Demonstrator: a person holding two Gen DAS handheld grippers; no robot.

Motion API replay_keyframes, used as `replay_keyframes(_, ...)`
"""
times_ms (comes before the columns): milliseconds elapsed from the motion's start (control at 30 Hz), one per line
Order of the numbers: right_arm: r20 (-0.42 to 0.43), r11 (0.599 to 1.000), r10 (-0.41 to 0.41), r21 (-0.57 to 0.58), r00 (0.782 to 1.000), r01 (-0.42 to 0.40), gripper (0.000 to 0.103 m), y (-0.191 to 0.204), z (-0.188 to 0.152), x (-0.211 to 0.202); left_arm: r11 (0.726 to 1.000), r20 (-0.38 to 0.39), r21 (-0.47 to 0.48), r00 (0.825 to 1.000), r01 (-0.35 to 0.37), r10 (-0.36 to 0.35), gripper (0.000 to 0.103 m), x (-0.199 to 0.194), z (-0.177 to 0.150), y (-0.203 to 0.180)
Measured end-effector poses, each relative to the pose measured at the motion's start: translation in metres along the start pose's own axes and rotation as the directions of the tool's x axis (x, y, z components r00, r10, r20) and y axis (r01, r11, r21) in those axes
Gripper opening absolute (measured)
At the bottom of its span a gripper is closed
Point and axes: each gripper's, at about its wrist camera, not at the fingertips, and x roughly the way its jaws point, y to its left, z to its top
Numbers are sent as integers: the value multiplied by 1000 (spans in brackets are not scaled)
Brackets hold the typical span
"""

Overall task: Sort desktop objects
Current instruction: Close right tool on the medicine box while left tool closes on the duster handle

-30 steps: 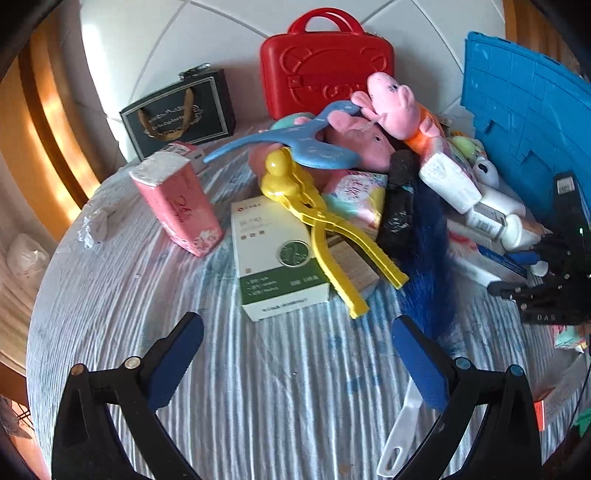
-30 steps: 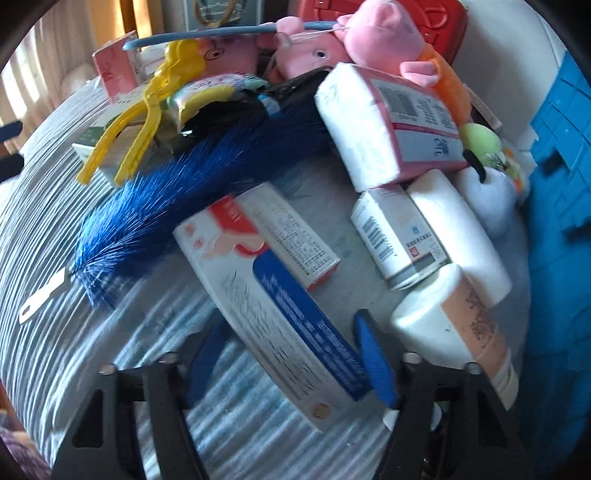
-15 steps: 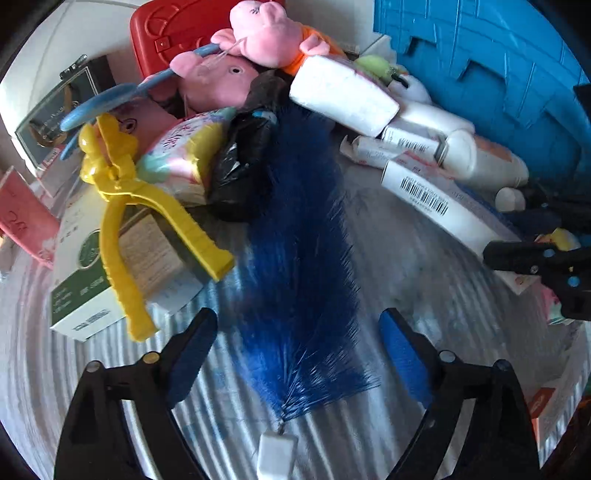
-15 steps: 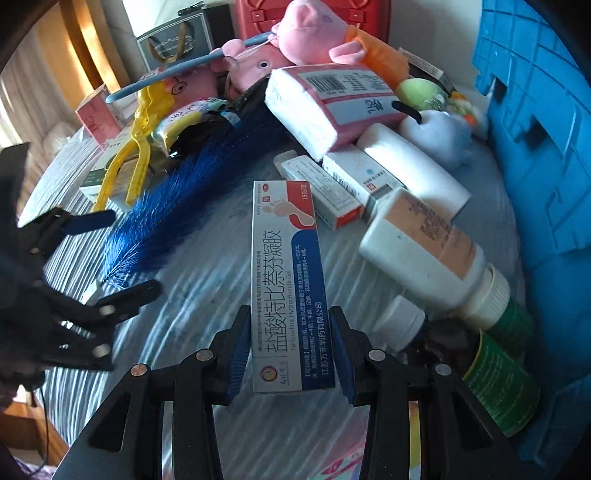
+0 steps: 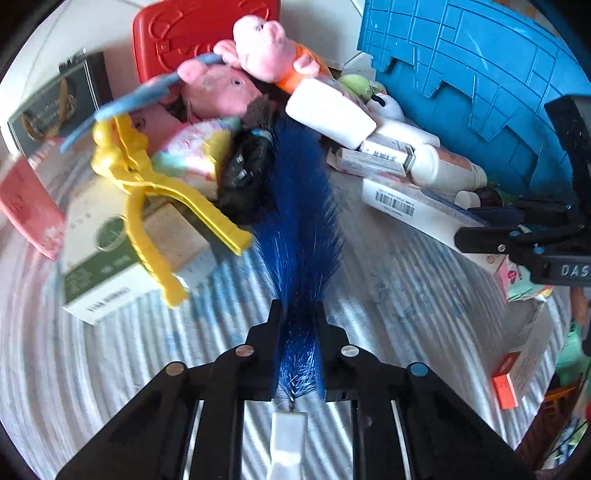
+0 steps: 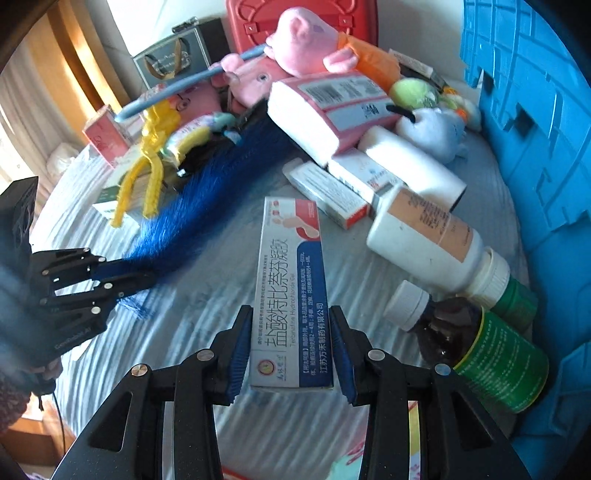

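My left gripper [image 5: 298,314] is shut on the bristle end of a blue feathery brush [image 5: 299,206] that lies on the striped tablecloth; its white handle [image 5: 287,439] shows between the fingers. From the right wrist view the left gripper [image 6: 144,280] pinches the same brush [image 6: 207,206]. My right gripper [image 6: 291,325] is shut on a white, blue and red medicine box [image 6: 291,295] and holds it above the cloth. It also shows in the left wrist view [image 5: 465,236], shut on that box [image 5: 413,206].
A blue crate [image 6: 535,129] stands at the right. White and green bottles [image 6: 424,236] and small boxes [image 6: 332,192] lie beside it. Pink plush toys [image 5: 258,51], a red case [image 5: 177,33], yellow tongs [image 5: 147,192], a green-white box [image 5: 107,266] and a pink tissue pack [image 5: 26,206] crowd the back and left.
My left gripper moved forward and closed on the blue brush. My right gripper, shut on the medicine box, has lifted it a little higher.
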Motion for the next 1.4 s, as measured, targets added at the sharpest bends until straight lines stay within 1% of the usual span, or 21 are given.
replay_keyframes(67,16,1000,16,10,1000,-16,39,4,2,-7,1000,24,9,1000,4,-5,12,-8,5,2)
replay_keyframes(133,35,999,30,17,999,-30,39,8,4,-15,999,51,37,999,7,-9,12,-25,6,0)
replay_keyframes(233,67,999,48,19,997,-49,39,18,5,-29,997,89,77,996,22,-29,7,-48,9,-5)
replay_keyframes(267,79,998,52,18,995,-53,39,22,5,-34,996,97,86,995,22,-31,3,-53,12,-7)
replay_keyframes(400,136,999,39,23,990,-42,39,31,8,-56,992,161,129,987,11,-31,0,-80,24,-15)
replay_keyframes(467,163,999,31,29,986,-36,39,35,10,-67,989,175,148,984,3,-29,0,-90,29,-16)
replay_keyframes(500,170,999,22,25,985,-27,39,36,12,-70,987,167,158,986,-1,-25,0,-88,29,-15)
replay_keyframes(567,160,1000,-27,8,987,26,39,39,14,-68,990,121,142,992,17,-34,0,-73,28,-11)
replay_keyframes(600,144,1000,-27,17,989,24,39,38,14,-63,992,106,125,994,16,-29,0,-65,26,-11)
replay_keyframes(667,106,998,7,63,994,-14,39,31,11,-50,995,90,96,996,20,-28,0,-49,21,-11)
replay_keyframes(767,98,998,-11,67,995,4,39,29,5,-44,996,49,85,999,13,-17,0,-23,11,-16)
replay_keyframes(867,97,998,-10,70,995,4,39,26,1,-41,995,31,97,999,-29,26,1,-5,4,-22)
replay_keyframes(933,96,997,-4,72,995,-3,39,24,-1,-39,998,16,65,1000,14,-16,1,4,3,-20)
replay_keyframes(1033,92,997,11,69,996,-17,39,23,-2,-36,998,20,25,998,59,-60,1,6,2,-16)
replay_keyframes(1100,92,998,21,64,996,-27,39,23,-2,-35,998,1,19,998,61,-61,1,10,2,-16)
replay_keyframes(1167,91,997,28,63,995,-34,39,23,-1,-34,995,-1,-12,995,99,-99,1,8,3,-11)
replay_keyframes(1233,94,997,31,64,995,-37,39,21,0,-36,995,-5,-35,996,91,-92,3,5,5,-6)
replay_keyframes(1300,98,997,37,67,995,-44,39,20,2,-38,995,-3,-38,996,87,-88,19,0,6,-5)
replay_keyframes(1333,100,997,37,67,994,-44,39,19,2,-39,994,-1,-41,995,99,-99,52,-2,6,-4)
replay_keyframes(1400,104,996,44,68,994,-51,39,18,4,-42,986,14,-52,987,158,-157,103,-9,7,-2)
